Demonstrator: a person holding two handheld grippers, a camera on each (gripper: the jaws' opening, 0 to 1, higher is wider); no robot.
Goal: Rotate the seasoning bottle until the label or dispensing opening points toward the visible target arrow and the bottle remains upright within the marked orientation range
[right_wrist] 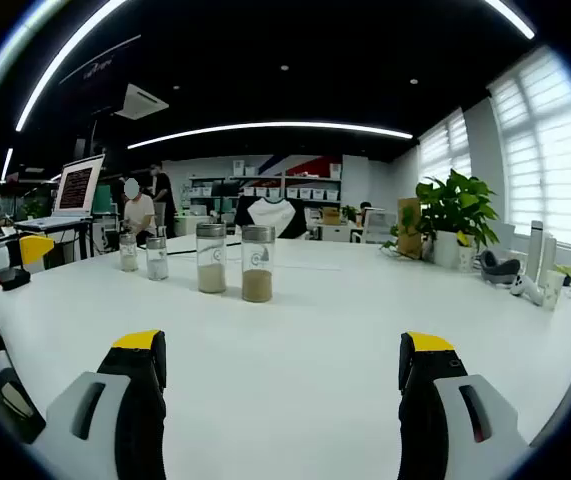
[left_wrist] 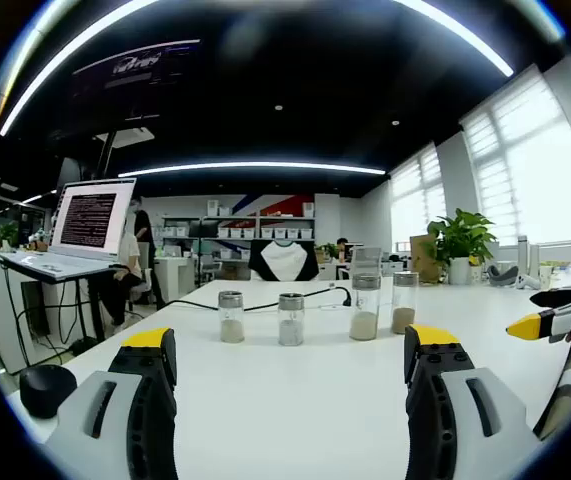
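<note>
Jaws first: the left gripper (left_wrist: 290, 375) stands spread wide over bare white table (left_wrist: 295, 400), pinching nothing, and the right gripper (right_wrist: 280, 375) is just as wide in its own view, nothing between its yellow tips. No contact yet, so I read this as the approach step, with the turning not begun.

Further out on the table, four seasoning bottles stand upright in a loose row. In the left gripper view they run from a short jar (left_wrist: 231, 316) and its short neighbour (left_wrist: 291, 319) to a taller bottle (left_wrist: 365, 307) and the end bottle (left_wrist: 403, 301). The right gripper view puts the two tall ones nearest it: one with pale filling (right_wrist: 211, 258), one with browner filling (right_wrist: 257, 263), printed marks facing this camera.

No target arrow is visible on the table, so which bottle is meant I cannot tell.

The next move calls for one gripper to close in level on a bottle's body, squeeze gently and twist without tipping it.

Beyond, a potted plant (right_wrist: 455, 215) and a laptop (left_wrist: 80, 225).
</note>
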